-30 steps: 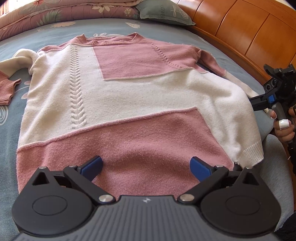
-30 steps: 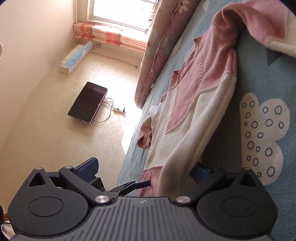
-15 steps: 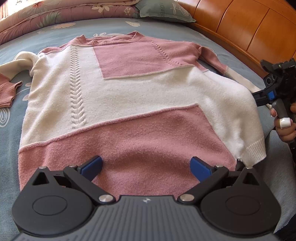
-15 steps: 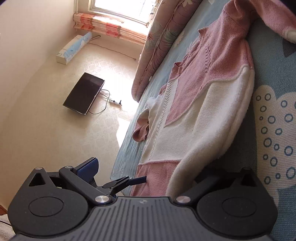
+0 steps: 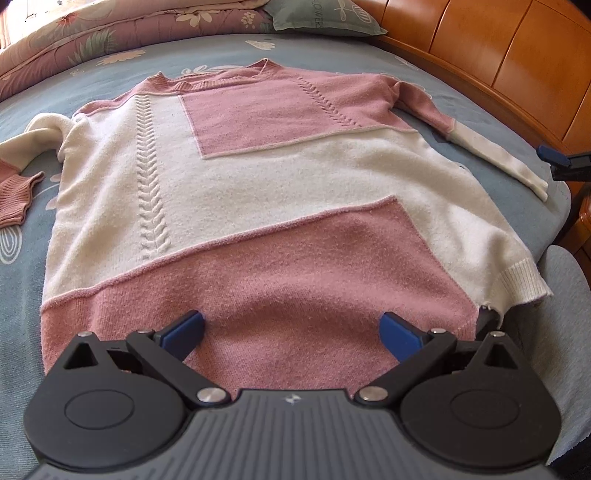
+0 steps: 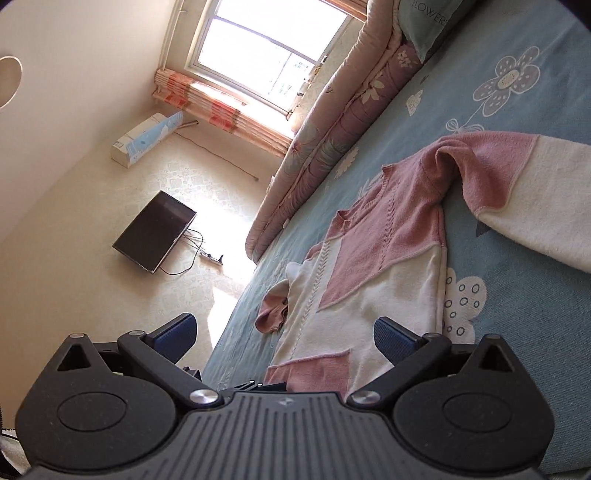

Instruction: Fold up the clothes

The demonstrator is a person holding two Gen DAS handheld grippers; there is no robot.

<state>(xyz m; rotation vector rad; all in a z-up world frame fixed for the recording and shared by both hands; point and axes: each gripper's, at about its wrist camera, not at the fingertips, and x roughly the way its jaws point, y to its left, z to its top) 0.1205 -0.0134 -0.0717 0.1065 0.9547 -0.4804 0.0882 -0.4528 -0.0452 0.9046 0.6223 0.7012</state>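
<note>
2 grippers, left [image 5: 291, 332] and right [image 6: 286, 334], jaws apart over sweater [image 5: 258, 184]; pillow [image 5: 321, 16] reads "FLOWERS".

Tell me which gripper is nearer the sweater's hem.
Left. The left gripper hovers open right over the sweater's pink hem; the right gripper is open off the sweater's side.

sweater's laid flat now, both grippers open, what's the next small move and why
Probably bring the right gripper onto the right sleeve and fold it across the body: the sweater lies flat, both sleeves still stick out, and the left gripper hovers open at the hem.
</note>
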